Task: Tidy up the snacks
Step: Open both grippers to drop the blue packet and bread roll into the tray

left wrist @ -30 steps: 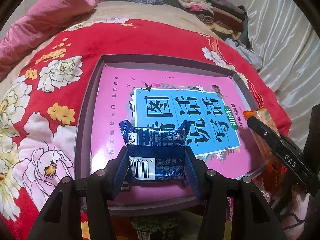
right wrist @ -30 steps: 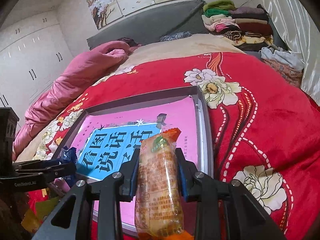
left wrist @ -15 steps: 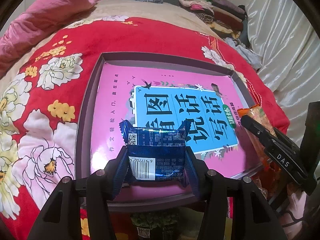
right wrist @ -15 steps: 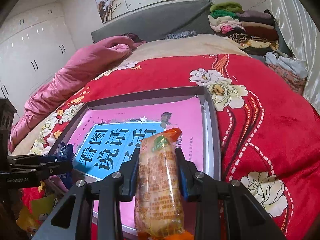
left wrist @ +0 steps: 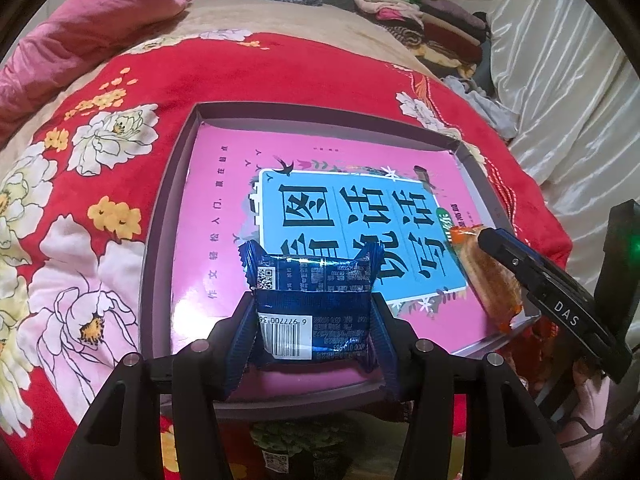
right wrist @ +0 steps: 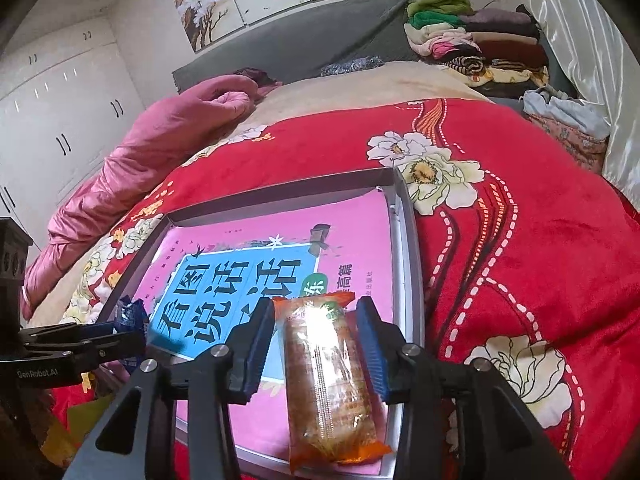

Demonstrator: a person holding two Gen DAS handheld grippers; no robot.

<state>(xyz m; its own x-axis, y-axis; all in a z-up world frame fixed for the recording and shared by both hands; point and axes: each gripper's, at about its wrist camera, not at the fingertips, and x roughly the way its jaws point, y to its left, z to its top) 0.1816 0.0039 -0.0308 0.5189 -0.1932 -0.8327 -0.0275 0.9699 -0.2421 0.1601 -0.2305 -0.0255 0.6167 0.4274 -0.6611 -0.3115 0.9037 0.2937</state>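
Note:
A shallow grey box (left wrist: 160, 216) lined with a pink and blue book cover lies on the red flowered bedspread. My left gripper (left wrist: 314, 308) is shut on a blue snack packet (left wrist: 312, 300) above the box's near edge. My right gripper (right wrist: 316, 316) has opened: its jaws stand apart from the orange snack packet (right wrist: 328, 380), which lies between them on the box's near right corner. The packet also shows in the left wrist view (left wrist: 488, 276), beside the right gripper's finger (left wrist: 540, 284). The left gripper shows in the right wrist view (right wrist: 80, 340) with the blue packet (right wrist: 130, 314).
More snack packets (left wrist: 296, 444) lie below the box's near edge. A pink quilt (right wrist: 160, 140) lies at the far left of the bed. Folded clothes (right wrist: 472, 44) are piled at the far right. A white curtain (left wrist: 568, 92) hangs on the right.
My right gripper moved forward over the box and its jaws opened, letting go of the orange packet. My left gripper held the blue packet in much the same place.

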